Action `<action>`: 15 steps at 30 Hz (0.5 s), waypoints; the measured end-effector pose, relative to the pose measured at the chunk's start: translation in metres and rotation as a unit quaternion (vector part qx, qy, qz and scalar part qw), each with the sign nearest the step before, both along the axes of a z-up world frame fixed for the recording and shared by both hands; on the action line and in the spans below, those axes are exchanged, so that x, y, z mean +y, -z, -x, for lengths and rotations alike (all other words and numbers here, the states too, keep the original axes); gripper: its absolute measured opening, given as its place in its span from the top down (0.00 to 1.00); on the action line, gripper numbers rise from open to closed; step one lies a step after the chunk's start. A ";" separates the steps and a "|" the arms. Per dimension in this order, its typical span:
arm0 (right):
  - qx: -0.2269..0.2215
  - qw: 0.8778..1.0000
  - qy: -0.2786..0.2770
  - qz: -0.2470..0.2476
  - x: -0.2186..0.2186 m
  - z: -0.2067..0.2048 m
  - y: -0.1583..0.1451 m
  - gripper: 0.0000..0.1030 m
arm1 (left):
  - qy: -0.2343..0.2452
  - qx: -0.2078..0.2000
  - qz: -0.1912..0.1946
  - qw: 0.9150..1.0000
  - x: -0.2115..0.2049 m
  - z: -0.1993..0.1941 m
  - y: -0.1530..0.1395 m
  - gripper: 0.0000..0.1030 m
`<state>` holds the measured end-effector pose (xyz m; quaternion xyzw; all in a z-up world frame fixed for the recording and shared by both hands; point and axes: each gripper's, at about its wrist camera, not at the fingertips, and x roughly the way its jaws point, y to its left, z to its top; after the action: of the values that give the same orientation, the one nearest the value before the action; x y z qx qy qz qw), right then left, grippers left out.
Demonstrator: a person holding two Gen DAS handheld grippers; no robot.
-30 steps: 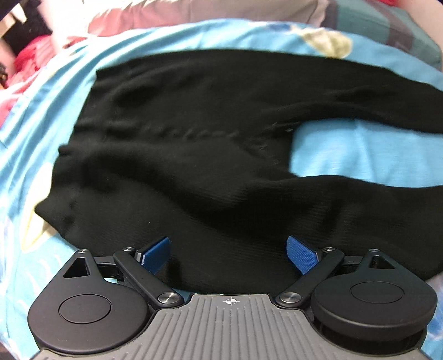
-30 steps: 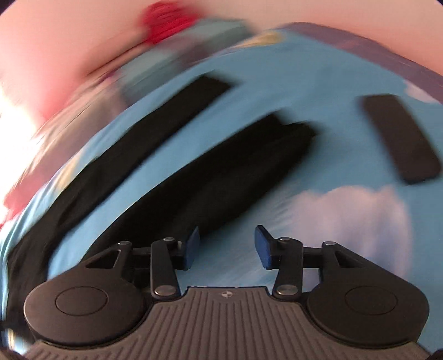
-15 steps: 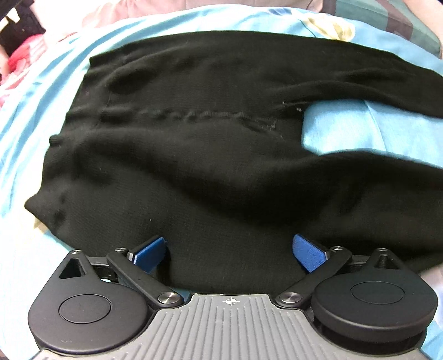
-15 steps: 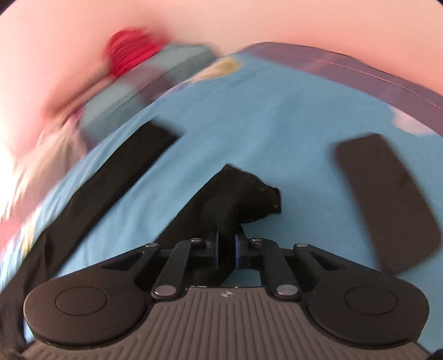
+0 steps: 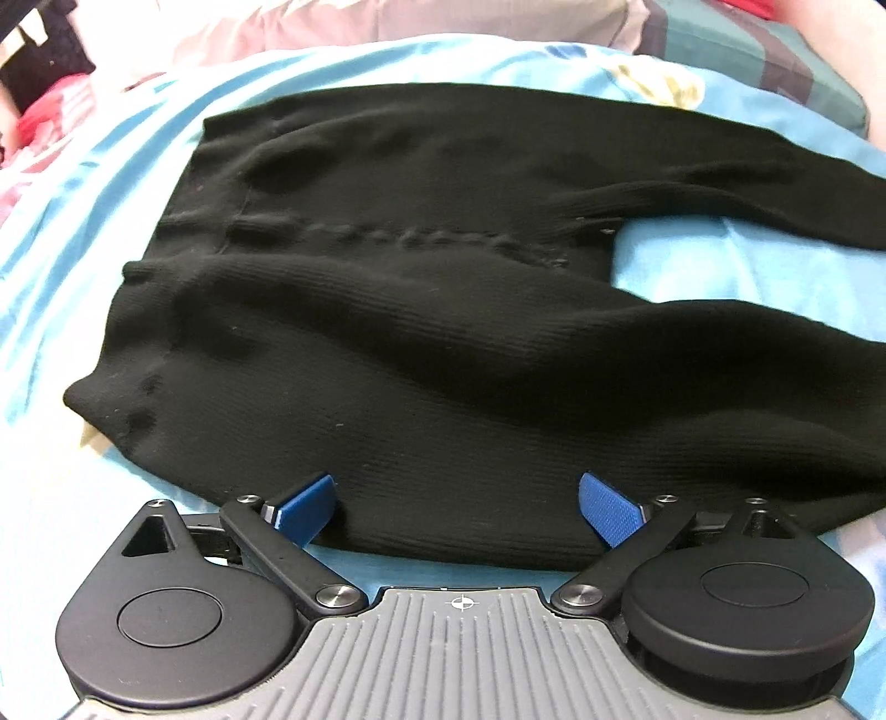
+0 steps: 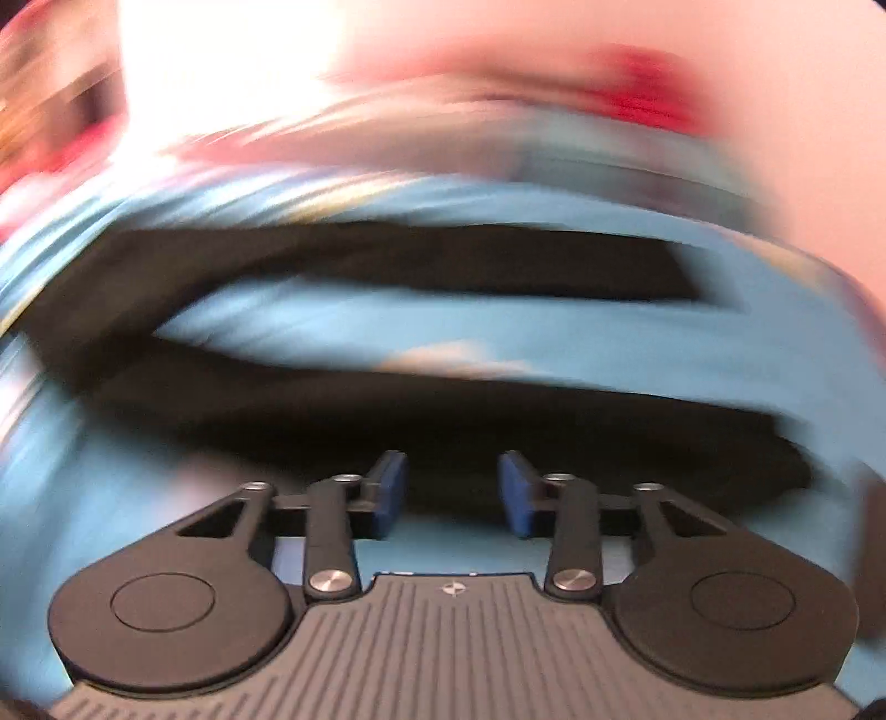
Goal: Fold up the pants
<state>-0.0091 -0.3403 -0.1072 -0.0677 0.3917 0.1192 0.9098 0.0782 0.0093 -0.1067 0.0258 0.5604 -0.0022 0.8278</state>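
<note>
The black pants (image 5: 421, 310) lie flat on the bed (image 5: 127, 183), spread across its light blue sheet, with the waistband at the left of the left wrist view and the two legs running off to the right, so the long axis goes left to right across both cameras. The left tool (image 5: 457, 507) sits at the near edge of the hip area, its blue pads spread wide and empty, the cloth's edge lying between them and just ahead. The right tool (image 6: 451, 493) is further down the legs; its view is heavily blurred, but its pads stand moderately apart with nothing gripped, and the nearer leg (image 6: 443, 426) lies directly in front of them, crosswise. The far leg (image 6: 398, 266) runs roughly parallel beyond it, with a wedge of bare sheet between the two. A lengthwise fold looks like the step in hand, judging by both tools lined along the same near edge: the near leg would be carried away from the tools onto the far one. There is open sheet on the near side, while pillows (image 5: 387, 27) crowd the far edge beyond the pants.
</note>
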 end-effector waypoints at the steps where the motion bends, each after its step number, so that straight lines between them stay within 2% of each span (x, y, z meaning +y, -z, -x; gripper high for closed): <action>1: 0.000 0.997 -0.075 0.025 0.036 0.008 0.007 0.73 | -0.004 0.000 0.002 1.000 0.004 0.000 0.001 0.00; 3: -0.023 0.985 -0.158 0.073 0.085 0.015 0.017 0.73 | -0.009 0.000 0.008 1.000 0.009 -0.001 0.001 0.00; 5: -0.045 0.973 -0.198 0.109 0.117 0.011 0.030 0.72 | -0.008 -0.001 0.007 1.000 0.010 -0.001 0.001 0.00; 8: -0.043 0.966 -0.214 0.136 0.139 -0.011 0.047 0.72 | -0.004 -0.002 0.001 1.000 0.011 -0.001 0.002 0.00; 10: -0.049 0.966 -0.215 0.136 0.139 -0.027 0.054 0.72 | -0.002 -0.002 0.002 1.000 0.013 -0.001 0.003 0.00; 11: -0.035 0.969 -0.212 0.126 0.134 -0.039 0.054 0.87 | -0.003 -0.001 0.000 1.000 0.014 -0.002 0.004 0.00; 12: -0.020 0.970 -0.212 0.115 0.129 -0.040 0.050 0.94 | -0.007 0.001 -0.001 1.000 0.016 -0.003 0.005 0.00; 15: 0.000 0.966 -0.236 0.110 0.128 -0.012 0.041 0.95 | -0.013 0.002 0.007 1.000 0.023 0.000 0.005 0.00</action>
<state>0.0030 -0.2123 -0.1484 -0.2576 0.3750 0.2867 0.8431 0.0787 0.0324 -0.1114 0.0127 0.5620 0.0050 0.8270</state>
